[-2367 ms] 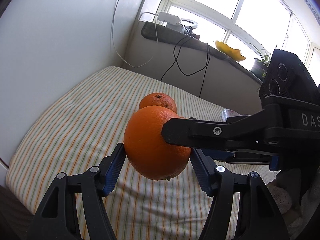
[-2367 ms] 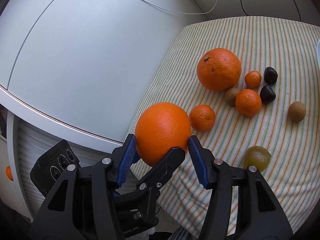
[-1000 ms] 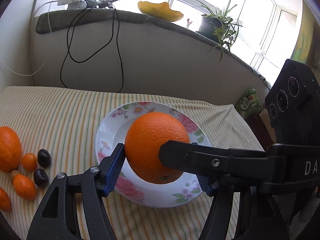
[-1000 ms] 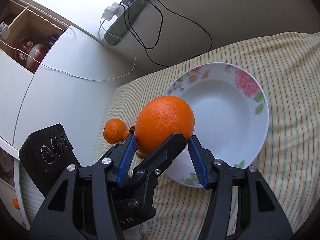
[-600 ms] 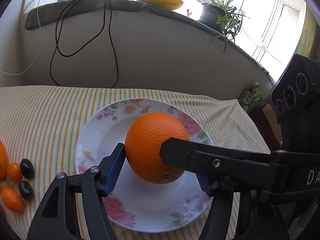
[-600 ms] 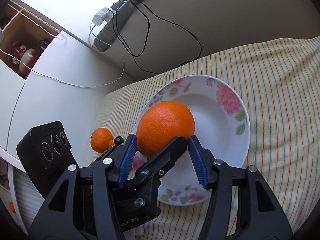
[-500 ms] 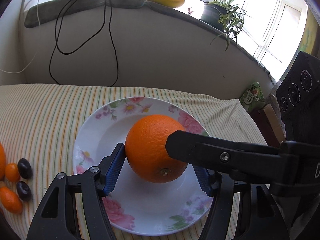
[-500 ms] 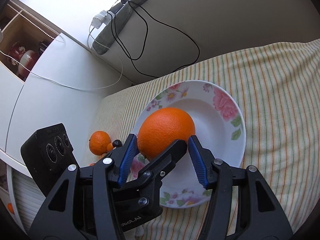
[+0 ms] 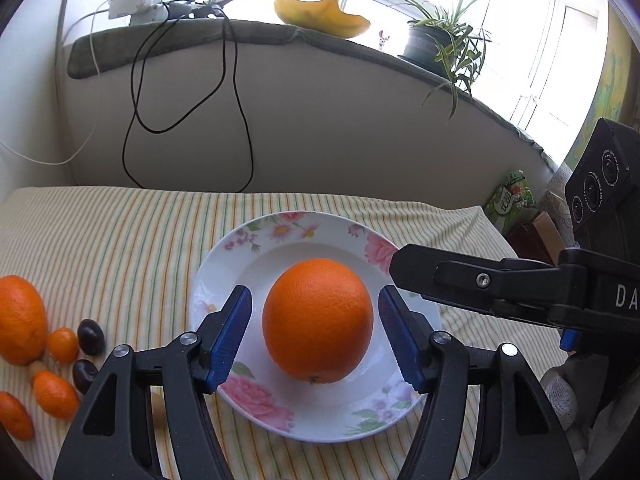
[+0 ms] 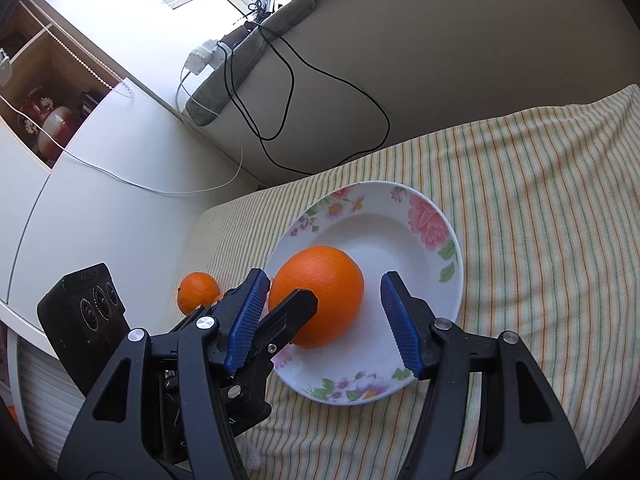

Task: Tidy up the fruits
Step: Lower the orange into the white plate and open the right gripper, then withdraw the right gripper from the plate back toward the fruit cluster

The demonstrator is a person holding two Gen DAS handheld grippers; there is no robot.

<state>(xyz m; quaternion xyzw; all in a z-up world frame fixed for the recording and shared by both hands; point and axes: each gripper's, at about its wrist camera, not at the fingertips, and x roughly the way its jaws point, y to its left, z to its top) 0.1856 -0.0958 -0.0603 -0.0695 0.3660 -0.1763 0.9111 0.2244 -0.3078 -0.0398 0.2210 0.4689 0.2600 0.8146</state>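
Note:
A large orange (image 9: 318, 322) rests in the white flowered plate (image 9: 256, 232) on the striped cloth. My left gripper (image 9: 314, 300) is open, its blue pads on either side of the orange and clear of it. From the right, one black finger (image 9: 460, 276) of the other gripper reaches over the plate's rim. In the right wrist view my right gripper (image 10: 324, 280) is open too, straddling the orange (image 10: 320, 300) on the plate (image 10: 440, 220). A finger (image 10: 288, 316) of the left gripper crosses in front of the fruit.
Left of the plate lie a second big orange (image 9: 20, 320), small kumquats (image 9: 63, 344) and dark fruits (image 9: 91, 336). Black cables (image 9: 240, 120) hang down the wall behind. A potted plant (image 9: 436, 44) stands on the sill. A white cabinet (image 10: 100, 200) borders the cloth's left side.
Both grippers, shut together on the orange, carried it from the fruit pile over the plate and lowered it. Both have now opened, and the orange sits on the plate.

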